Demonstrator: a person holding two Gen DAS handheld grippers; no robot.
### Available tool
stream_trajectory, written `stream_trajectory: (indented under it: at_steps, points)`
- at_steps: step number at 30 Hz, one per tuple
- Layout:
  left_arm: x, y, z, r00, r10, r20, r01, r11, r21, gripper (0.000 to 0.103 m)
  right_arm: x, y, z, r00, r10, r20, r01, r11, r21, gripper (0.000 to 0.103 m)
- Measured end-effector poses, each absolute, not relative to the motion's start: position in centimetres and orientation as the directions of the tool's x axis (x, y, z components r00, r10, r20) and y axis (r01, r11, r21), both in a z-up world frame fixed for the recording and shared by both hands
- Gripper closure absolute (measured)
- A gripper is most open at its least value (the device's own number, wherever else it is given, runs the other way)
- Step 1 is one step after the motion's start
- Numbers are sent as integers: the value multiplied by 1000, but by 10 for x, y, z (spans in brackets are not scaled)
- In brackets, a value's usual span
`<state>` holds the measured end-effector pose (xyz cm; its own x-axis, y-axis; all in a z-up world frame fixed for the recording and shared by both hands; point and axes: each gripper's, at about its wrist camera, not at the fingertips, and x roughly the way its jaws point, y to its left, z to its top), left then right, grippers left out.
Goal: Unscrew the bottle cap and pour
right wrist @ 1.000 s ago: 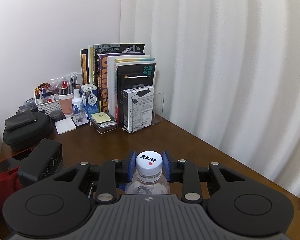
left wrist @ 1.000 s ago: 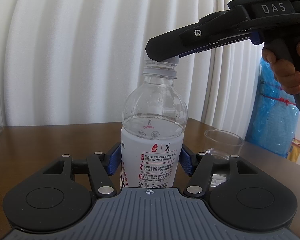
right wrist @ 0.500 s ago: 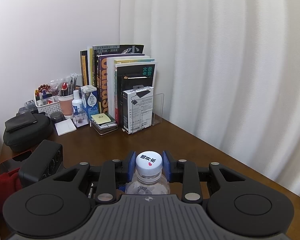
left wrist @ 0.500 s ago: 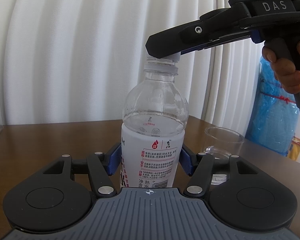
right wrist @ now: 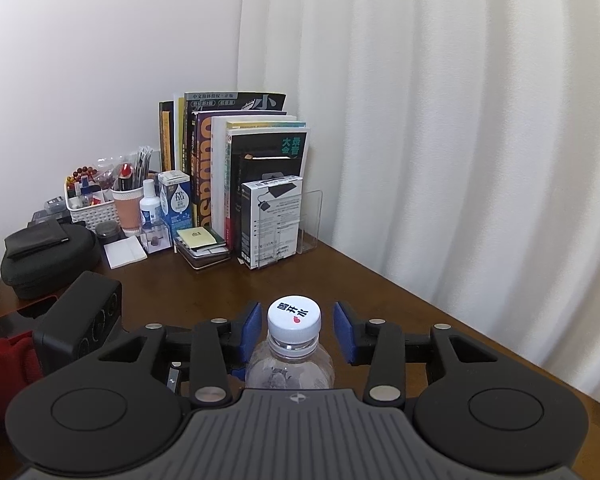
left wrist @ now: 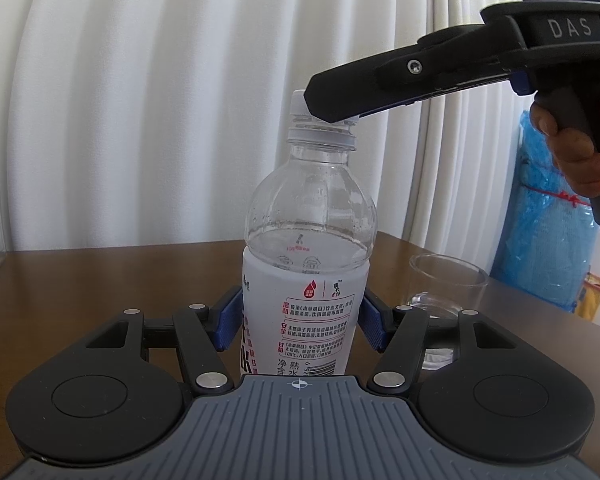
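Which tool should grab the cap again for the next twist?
The right tool: its open pads flank the white cap, while the left tool is clamped on the bottle.

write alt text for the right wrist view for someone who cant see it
The right gripper is open, its blue pads on either side of the white cap of a clear bottle, not touching it. Beyond, a brown desk holds upright books and small clutter against a white curtain.
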<state>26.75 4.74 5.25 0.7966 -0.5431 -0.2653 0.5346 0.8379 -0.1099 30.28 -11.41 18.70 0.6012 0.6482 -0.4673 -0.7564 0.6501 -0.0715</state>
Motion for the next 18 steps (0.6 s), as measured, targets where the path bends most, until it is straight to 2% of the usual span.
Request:
stream_trajectory:
  at_steps: [6, 18]
  points:
    - [266, 47, 52, 797, -543, -266, 534, 838, -111, 43, 293, -109, 185, 634, 629, -450, -748, 646, -152, 59]
    - [266, 46, 54, 795, -544, -269, 534, 838, -115, 43, 292, -107, 183, 640, 630, -440, -747, 644, -165, 66]
